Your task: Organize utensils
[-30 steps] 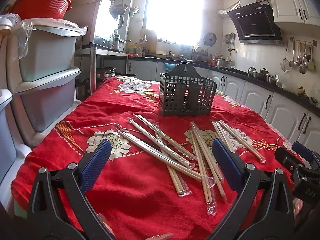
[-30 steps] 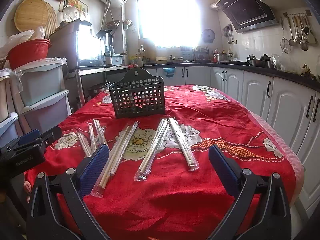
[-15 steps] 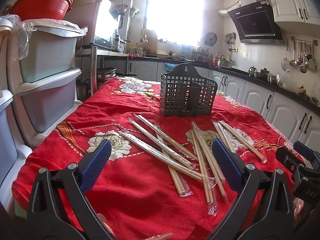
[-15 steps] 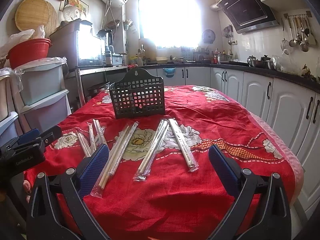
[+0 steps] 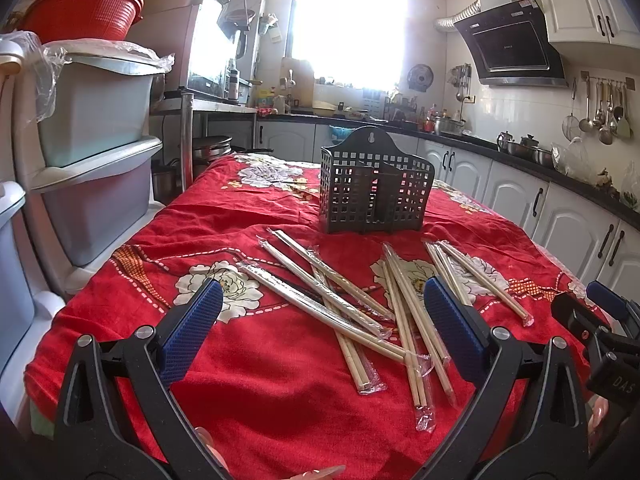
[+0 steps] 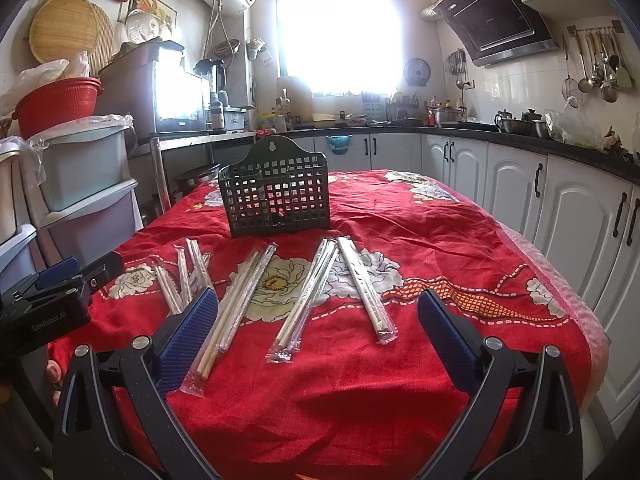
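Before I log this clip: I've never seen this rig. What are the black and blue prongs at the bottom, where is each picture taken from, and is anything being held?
No robot here: a person carries a handheld two-finger gripper in each hand, each with a fisheye camera looking forward along its fingers. The prongs are those fingers, black arms with blue pads. One picture looks out from the left gripper, the other from the right gripper. Each gripper also shows at the edge of the other's view.

Both look across a table under a red floral cloth. On it lie several plastic-wrapped pairs of chopsticks, some crossing each other, and behind them stands a black perforated utensil basket.

Both grippers are open and hold nothing.
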The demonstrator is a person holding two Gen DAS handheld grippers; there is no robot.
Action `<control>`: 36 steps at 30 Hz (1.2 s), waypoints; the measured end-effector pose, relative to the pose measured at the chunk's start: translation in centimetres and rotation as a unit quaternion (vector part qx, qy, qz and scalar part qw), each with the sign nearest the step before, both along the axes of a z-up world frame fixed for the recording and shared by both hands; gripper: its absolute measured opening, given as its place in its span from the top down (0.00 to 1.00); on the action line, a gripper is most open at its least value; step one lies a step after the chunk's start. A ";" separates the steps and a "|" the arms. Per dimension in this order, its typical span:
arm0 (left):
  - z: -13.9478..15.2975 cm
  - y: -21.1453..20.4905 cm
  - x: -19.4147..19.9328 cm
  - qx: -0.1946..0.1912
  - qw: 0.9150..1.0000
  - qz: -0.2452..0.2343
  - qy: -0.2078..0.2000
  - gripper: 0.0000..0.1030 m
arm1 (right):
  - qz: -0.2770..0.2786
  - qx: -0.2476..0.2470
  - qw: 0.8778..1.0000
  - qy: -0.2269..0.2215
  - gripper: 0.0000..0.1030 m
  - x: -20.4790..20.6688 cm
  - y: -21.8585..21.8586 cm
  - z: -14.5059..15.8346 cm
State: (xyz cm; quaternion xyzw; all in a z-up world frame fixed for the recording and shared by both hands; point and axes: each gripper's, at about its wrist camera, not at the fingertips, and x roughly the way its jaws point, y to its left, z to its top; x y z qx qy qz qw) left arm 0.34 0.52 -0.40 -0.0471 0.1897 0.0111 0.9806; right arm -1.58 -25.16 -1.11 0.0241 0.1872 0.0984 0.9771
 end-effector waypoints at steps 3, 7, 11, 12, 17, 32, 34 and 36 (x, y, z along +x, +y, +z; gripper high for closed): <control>0.0 0.0 0.0 0.000 1.000 0.000 0.000 0.10 | -0.001 0.001 1.000 0.000 0.06 0.0 0.0 0.0; 0.1 0.0 0.1 0.001 1.000 0.000 0.000 0.10 | 0.000 0.001 1.000 0.001 0.06 0.1 0.1 -0.1; 0.1 0.1 0.1 0.000 1.000 0.001 0.001 0.10 | 0.001 -0.001 1.000 0.005 0.06 0.3 -0.1 -0.3; 0.1 0.2 0.2 0.000 1.000 0.000 0.002 0.10 | 0.000 0.000 1.000 0.006 0.06 0.3 -0.1 -0.3; 0.1 0.3 0.2 -0.001 1.000 0.002 0.003 0.10 | 0.001 -0.002 1.000 0.009 0.06 0.5 -0.1 -0.3; 0.5 4.6 2.6 -0.032 0.998 0.044 0.044 0.10 | 0.062 -0.032 0.997 0.022 0.06 3.2 1.9 1.2; 0.7 5.4 3.3 -0.037 0.997 0.045 0.052 0.10 | 0.078 -0.033 0.996 0.032 0.06 4.3 2.3 1.7; 0.9 5.8 3.8 -0.039 0.996 0.047 0.059 0.10 | 0.091 -0.029 0.994 0.045 0.06 5.5 2.6 2.0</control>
